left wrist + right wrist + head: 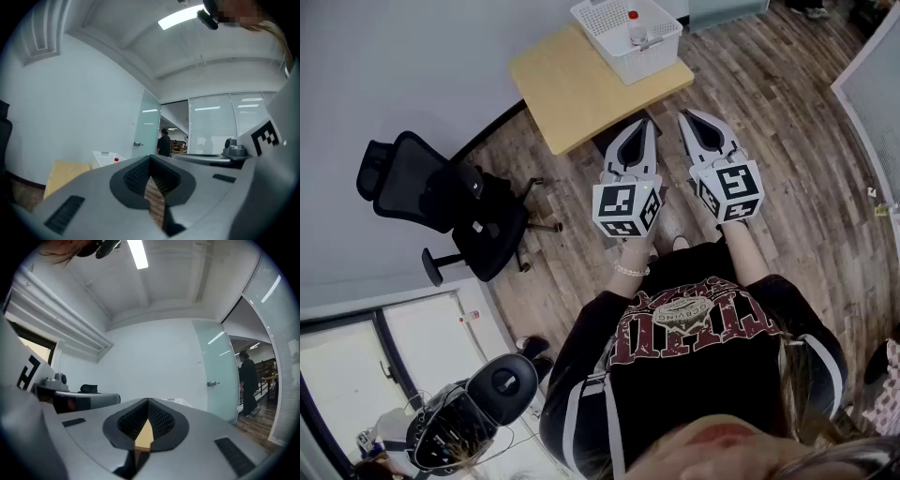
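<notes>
"Over by the grey wall, what has the person got in hand?"

"2 grippers, side by side above the wood floor (787, 122), both pointing away from the body. The left gripper (644, 125) has its jaws closed tip to tip, with nothing between them. In the left gripper view only floorboards show through the gap behind the tips. The right gripper (687, 118) is the same, tips together and empty, and the tan table top shows through its gap."

"Where's the nearest thing to them?"

"A small wooden table (581, 89) stands just ahead of both tips, against the wall. Neither gripper touches it. A white perforated basket (652, 58) sits on its far corner, and 1 small bottle (635, 26) with a red cap stands upright inside. At least I take it for a bottle, since it's tiny from here."

"And those checkered blocks?"

"The marker cube (626, 208) on the left gripper sits nearest the person's wrist, which wears a bracelet (630, 270). The right one has its own cube (731, 190)."

"Anything else about?"

"A black office chair (441, 197) stands well to the left of the table, beside the wall. Farther off, someone in dark clothes (247, 380) stands in a doorway past a frosted glass door (215, 376). A strip light (138, 253) glows overhead."
</notes>
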Tool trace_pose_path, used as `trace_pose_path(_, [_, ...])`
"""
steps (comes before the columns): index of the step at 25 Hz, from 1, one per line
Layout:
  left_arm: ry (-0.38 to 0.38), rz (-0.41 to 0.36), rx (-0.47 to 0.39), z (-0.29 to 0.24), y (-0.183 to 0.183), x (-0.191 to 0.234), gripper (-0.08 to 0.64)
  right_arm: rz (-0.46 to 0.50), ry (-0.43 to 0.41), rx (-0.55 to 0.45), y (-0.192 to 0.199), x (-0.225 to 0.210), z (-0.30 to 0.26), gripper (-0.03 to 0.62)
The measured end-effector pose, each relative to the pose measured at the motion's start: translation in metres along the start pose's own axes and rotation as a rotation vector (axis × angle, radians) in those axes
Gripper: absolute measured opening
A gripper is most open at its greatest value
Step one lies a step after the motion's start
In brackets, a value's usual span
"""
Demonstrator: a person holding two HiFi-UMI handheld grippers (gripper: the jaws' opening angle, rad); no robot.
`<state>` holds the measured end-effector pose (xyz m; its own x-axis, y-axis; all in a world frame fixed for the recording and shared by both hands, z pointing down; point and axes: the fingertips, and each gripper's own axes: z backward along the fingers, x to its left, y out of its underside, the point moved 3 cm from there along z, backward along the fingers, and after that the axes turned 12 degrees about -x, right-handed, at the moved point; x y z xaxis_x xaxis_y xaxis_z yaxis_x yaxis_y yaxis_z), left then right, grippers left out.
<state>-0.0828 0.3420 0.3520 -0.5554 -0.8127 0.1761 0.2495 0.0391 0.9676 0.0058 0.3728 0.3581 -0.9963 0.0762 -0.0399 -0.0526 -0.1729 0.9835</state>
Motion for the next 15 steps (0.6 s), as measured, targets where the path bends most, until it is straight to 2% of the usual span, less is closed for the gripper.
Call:
trace_pose_path(7, [-0.014, -0.008, -0.001, -0.013, 0.006, 0.002, 0.046, -0.029, -0.002, -0.02, 0.005, -0.017, -0.008, 0.018])
trace_pose_path(15, [-0.031, 0.003, 0.011, -0.022, 0.013, 0.026, 0.046, -0.027, -0.02, 0.017, 0.02, -0.015, -0.026, 0.018])
